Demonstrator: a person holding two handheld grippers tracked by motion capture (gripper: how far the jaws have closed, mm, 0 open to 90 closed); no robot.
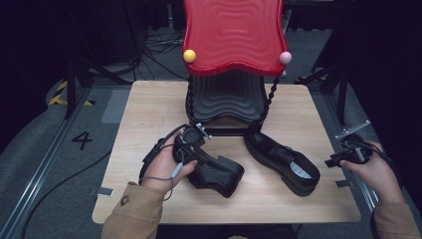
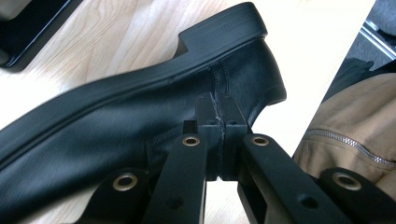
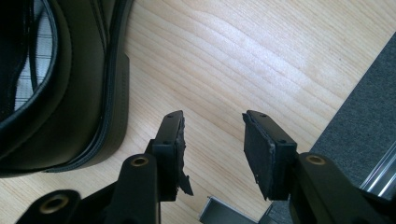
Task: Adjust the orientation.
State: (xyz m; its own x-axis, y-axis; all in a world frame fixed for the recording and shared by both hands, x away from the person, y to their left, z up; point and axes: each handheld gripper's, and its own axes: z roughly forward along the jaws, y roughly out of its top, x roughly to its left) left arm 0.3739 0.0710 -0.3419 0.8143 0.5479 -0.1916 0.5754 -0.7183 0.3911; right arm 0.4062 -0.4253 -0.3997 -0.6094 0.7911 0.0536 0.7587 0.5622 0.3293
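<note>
Two black leather shoes lie on the wooden table (image 1: 149,114). The left shoe (image 1: 221,175) is tipped on its side, sole edge and heel showing (image 2: 140,107). My left gripper (image 1: 203,155) is shut on the thin leather edge of this shoe near the heel, jaws pressed together (image 2: 217,122). The right shoe (image 1: 282,160) stands upright with its opening up, toe toward the rack; its heel and sole edge (image 3: 70,93) fill the left of the right gripper view. My right gripper (image 1: 343,158) hovers open at the table's right edge, nothing between its pads (image 3: 212,135).
A two-tier rack stands at the table's back: a wavy red top shelf (image 1: 234,35) with a yellow ball (image 1: 189,56) and a pink ball (image 1: 284,58), and a black lower shelf (image 1: 226,97). Grey floor (image 3: 364,116) and metal rails (image 1: 40,164) lie beyond the table's edges.
</note>
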